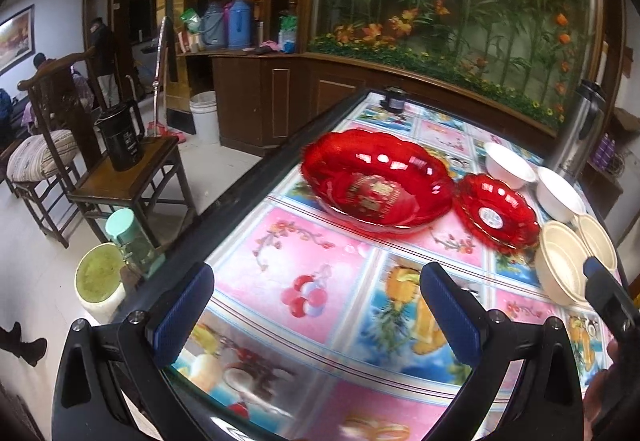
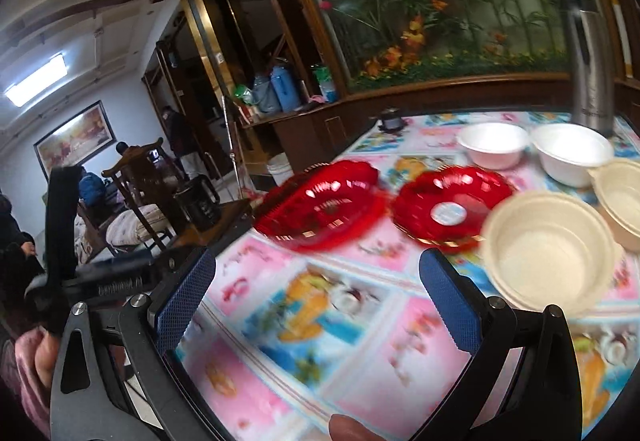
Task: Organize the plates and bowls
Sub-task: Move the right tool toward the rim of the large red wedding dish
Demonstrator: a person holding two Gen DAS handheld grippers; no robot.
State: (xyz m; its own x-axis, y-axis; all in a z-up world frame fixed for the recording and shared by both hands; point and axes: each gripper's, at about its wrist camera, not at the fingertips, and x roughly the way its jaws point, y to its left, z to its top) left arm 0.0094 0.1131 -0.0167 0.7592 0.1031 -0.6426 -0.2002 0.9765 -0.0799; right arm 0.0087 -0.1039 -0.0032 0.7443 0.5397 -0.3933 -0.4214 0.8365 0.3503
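Here the large red plate (image 1: 376,181) lies on the table (image 1: 304,281), near its left edge, with the small red plate (image 1: 496,213) just beside it on the right; from the left wrist view their rims look close to touching, though I cannot tell whether they do. Past the small plate stand two white bowls (image 1: 510,163), side by side toward the far right of the table. Nearer the camera sit two cream bowls (image 1: 562,267), one just behind the other, close to the small red plate.

The left gripper (image 1: 316,309) hangs over the patterned tablecloth with its blue-padded fingers spread wide and nothing between them. The right gripper (image 2: 316,301) is likewise spread wide and empty, held above the cloth in front of the nearer cream bowl (image 2: 548,245); its view is blurred. In the right wrist view the plates appear as the large red plate (image 2: 320,211) and the small red plate (image 2: 450,209), with the white bowls (image 2: 492,145) behind.

A steel flask (image 1: 580,129) stands at the table's far right, and a small dark jar (image 1: 395,99) at its far edge. Left of the table, a black kettle (image 1: 120,137) rests on a wooden stool (image 1: 128,185).
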